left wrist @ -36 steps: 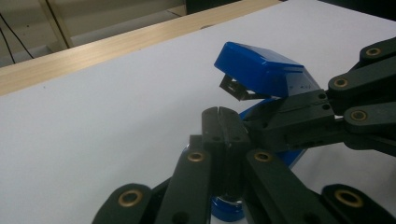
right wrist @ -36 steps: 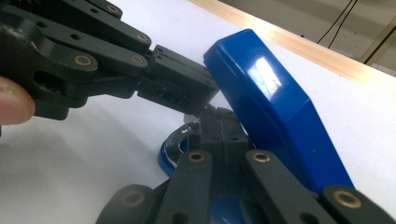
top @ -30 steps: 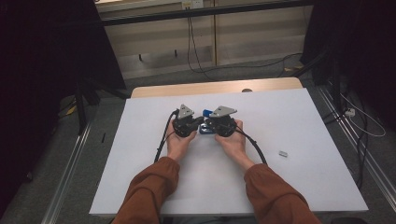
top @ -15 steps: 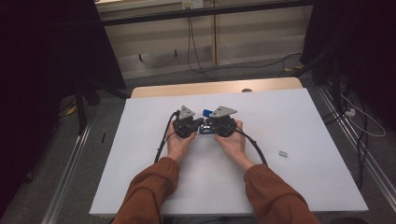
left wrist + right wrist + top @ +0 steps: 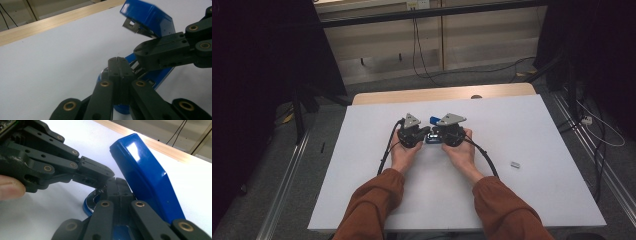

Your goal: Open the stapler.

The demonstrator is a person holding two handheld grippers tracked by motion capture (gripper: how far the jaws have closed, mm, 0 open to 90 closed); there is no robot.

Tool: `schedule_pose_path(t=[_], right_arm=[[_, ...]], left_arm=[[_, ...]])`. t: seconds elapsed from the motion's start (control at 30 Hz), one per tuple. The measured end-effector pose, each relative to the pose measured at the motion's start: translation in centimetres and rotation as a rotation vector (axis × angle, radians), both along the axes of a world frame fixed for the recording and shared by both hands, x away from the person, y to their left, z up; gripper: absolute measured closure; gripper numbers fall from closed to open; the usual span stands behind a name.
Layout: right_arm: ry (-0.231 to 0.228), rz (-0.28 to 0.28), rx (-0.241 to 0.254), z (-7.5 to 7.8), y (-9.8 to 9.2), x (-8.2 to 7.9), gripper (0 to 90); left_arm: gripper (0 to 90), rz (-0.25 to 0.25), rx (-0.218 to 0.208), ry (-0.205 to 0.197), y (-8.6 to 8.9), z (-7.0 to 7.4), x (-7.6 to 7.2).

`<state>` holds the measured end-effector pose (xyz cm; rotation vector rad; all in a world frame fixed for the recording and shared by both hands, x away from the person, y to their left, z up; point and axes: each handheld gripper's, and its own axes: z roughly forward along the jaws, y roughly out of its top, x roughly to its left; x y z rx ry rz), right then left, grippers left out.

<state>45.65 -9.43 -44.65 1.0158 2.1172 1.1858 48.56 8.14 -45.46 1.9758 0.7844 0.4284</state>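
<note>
1. Stapler [image 5: 432, 131], blue and hinged open, is sitting near the middle of the white table [image 5: 537, 190], between the two grippers; its lid is tilting up and back from its base.
2. In the left gripper view the stapler [image 5: 150, 20] is showing its raised lid with the metal mouth under it, and its blue base is lying flat on the table behind the jaws.
3. The left gripper [image 5: 426, 133] is pointing in from the left, its jaws pressed together with no gap; in its own view the left gripper [image 5: 119, 59] is resting its tip against the stapler's inner rail, though whether it is pinching anything I cannot tell.
4. The right gripper [image 5: 435, 133] is coming in from the opposite side, jaws likewise closed tight; in its own view the right gripper [image 5: 117, 180] is sitting just under the lifted lid, tip to tip with the other gripper.
5. A small grey metal piece [image 5: 515, 164] is lying well apart, off to the right of the hands.
6. A light wooden strip [image 5: 442, 93] is running along the table's far edge.
</note>
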Motion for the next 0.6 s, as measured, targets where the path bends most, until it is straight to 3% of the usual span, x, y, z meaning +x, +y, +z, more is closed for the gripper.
schedule_pose_path(t=[0.6], right_arm=[[-0.018,-0.025,0.004,0.46,-0.31,-0.21,90.0]], left_arm=[[90.0,0.0,-0.003,-0.004,0.02,-0.07,-0.04]])
